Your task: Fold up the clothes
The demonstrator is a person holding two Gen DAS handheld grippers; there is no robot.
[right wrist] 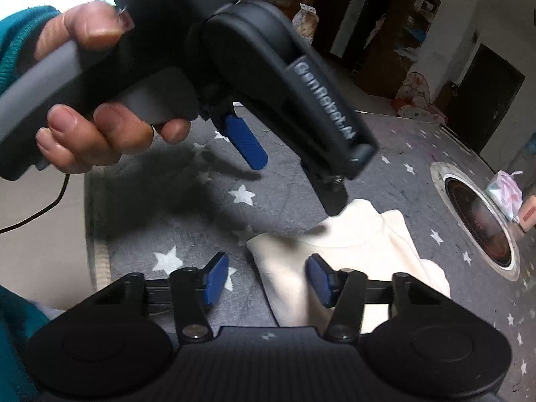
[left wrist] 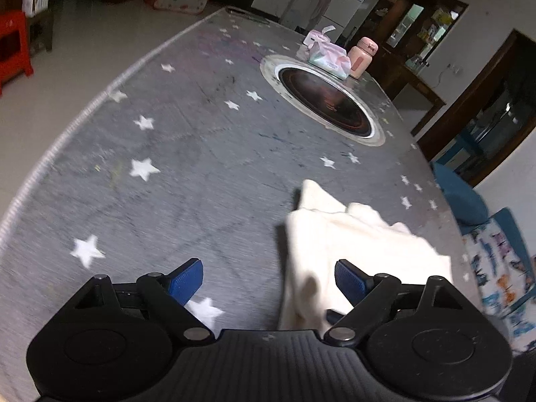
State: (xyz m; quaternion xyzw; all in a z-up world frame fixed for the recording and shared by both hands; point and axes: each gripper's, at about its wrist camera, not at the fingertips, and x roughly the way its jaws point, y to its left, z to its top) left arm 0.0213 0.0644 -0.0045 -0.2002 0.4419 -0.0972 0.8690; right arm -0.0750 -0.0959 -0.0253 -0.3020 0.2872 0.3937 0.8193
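A cream-white garment (left wrist: 355,251) lies folded into a small bundle on the grey star-patterned table cover (left wrist: 187,154). My left gripper (left wrist: 268,281) is open just above the table, its right pad over the garment's near edge, nothing between the pads. In the right wrist view the garment (right wrist: 361,254) lies just ahead of my right gripper (right wrist: 266,279), which is open and empty. The left gripper (right wrist: 288,181), held in a hand, hovers over the garment's far edge with its fingers spread.
A round dark inset burner (left wrist: 325,100) sits in the table's middle. A tissue pack (left wrist: 330,55) and a pink bottle (left wrist: 361,57) stand behind it. A red stool (left wrist: 13,47) stands on the floor at left. The table edge (left wrist: 67,130) curves along the left.
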